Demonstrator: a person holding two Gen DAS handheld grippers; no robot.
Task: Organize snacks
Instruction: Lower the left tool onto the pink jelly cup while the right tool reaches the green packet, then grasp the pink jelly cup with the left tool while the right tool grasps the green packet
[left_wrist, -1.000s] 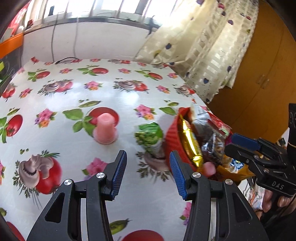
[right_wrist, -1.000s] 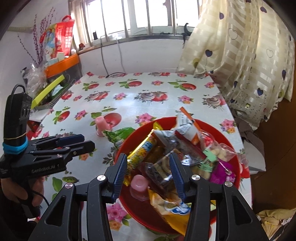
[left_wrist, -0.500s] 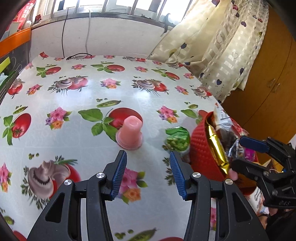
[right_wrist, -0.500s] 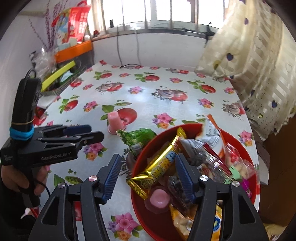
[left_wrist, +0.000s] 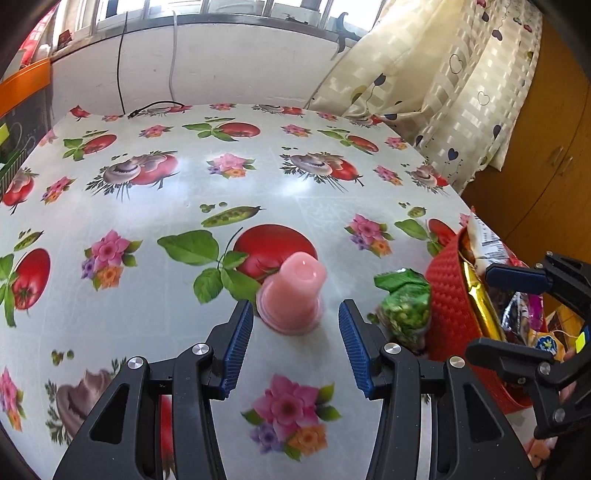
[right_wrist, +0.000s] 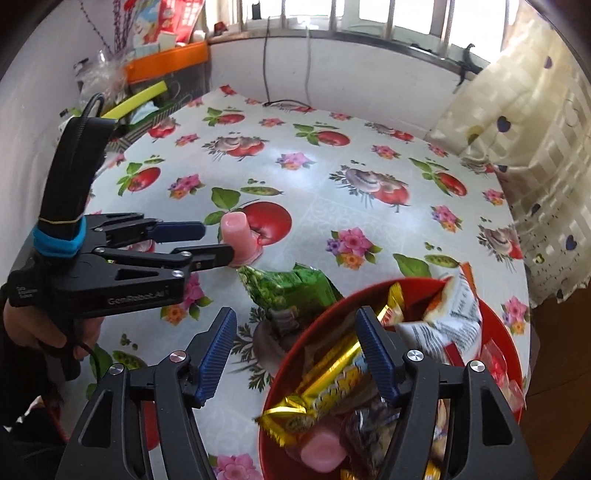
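Note:
A pink jelly cup (left_wrist: 293, 295) stands upside down on the fruit-print tablecloth. My left gripper (left_wrist: 294, 315) is open, and the cup sits just ahead between its fingertips, untouched. A green snack packet (left_wrist: 404, 306) leans against the outer wall of the red bowl (left_wrist: 445, 295), which is full of wrapped snacks. In the right wrist view my right gripper (right_wrist: 295, 321) hovers over the red bowl's (right_wrist: 496, 332) near-left rim. Its jaws are opening and nothing is pressed between them. The green packet (right_wrist: 288, 291) lies just beyond them, and a gold bar (right_wrist: 332, 384) lies below.
A beige curtain (left_wrist: 443, 92) hangs at the table's far right, beside a wooden cabinet (left_wrist: 546, 166). A cable (right_wrist: 284, 103) lies at the far edge under the window. An orange tray and clutter (right_wrist: 166, 62) stand at the far left. A hand (right_wrist: 44, 325) holds the left gripper.
My left gripper moved forward, so the pink cup now lies between its fingertips. My right gripper opened wider and shifted left, from over the bowl's middle to its left rim.

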